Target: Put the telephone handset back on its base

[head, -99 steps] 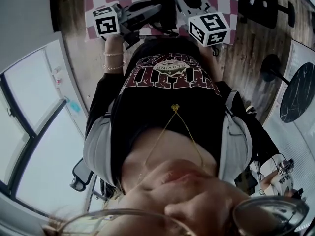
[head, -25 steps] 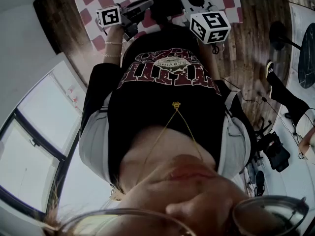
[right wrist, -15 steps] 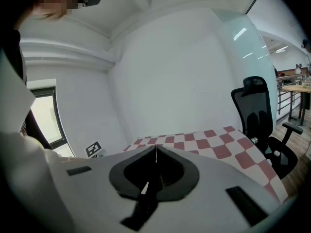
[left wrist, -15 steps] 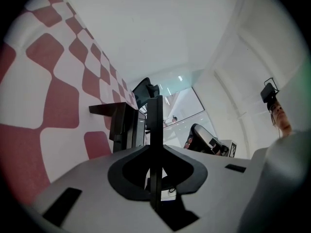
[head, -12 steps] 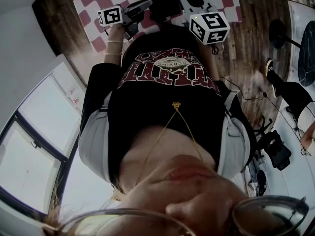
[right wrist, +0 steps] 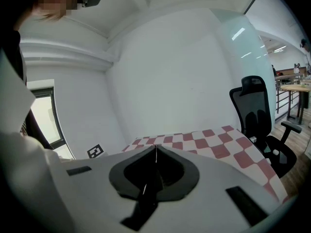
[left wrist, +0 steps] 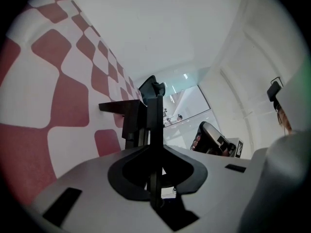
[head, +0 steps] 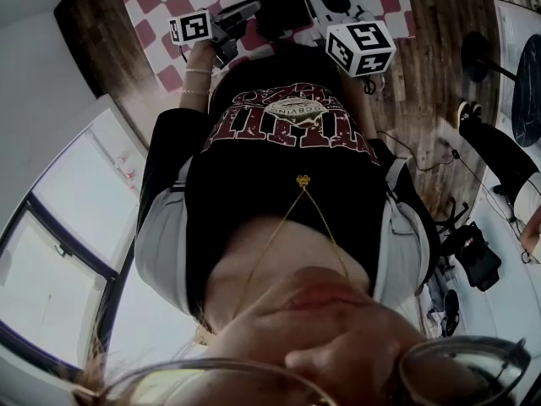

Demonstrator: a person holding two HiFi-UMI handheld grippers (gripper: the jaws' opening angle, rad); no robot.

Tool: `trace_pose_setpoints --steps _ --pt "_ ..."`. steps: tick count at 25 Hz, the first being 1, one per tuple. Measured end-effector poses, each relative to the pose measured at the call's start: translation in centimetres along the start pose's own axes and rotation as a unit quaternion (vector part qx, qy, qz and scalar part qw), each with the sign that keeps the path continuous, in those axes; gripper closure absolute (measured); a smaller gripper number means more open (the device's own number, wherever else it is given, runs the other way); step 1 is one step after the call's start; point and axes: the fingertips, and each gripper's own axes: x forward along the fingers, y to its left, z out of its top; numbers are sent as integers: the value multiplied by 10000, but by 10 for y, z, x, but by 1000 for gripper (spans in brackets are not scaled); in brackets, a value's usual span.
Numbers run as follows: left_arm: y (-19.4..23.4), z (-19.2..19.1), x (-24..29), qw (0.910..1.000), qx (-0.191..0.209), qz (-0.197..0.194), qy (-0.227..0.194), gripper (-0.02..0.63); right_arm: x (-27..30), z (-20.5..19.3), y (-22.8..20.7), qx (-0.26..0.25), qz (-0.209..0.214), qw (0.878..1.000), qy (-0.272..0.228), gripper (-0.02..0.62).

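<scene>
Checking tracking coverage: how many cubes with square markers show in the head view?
2. The left cube is at upper left over the checkered cloth; the right cube is to its right, just above the black shirt. None looks hidden.

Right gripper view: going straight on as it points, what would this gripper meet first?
Likely the checkered tablecloth just beyond the right gripper's closed tips; nothing stands in that line, though depth is unclear.
</scene>
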Motion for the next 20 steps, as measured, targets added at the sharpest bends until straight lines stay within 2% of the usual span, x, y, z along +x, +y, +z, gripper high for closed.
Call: trace_pose_setpoints --steps 10,20 --pt "14 -3 2 9996 23 245 160 526 4 2 -3 32 -11 10000 1 574" --pt "16 -4 7 9996 92 201 173 526 5 1 -3 47 -11 10000 17 574"
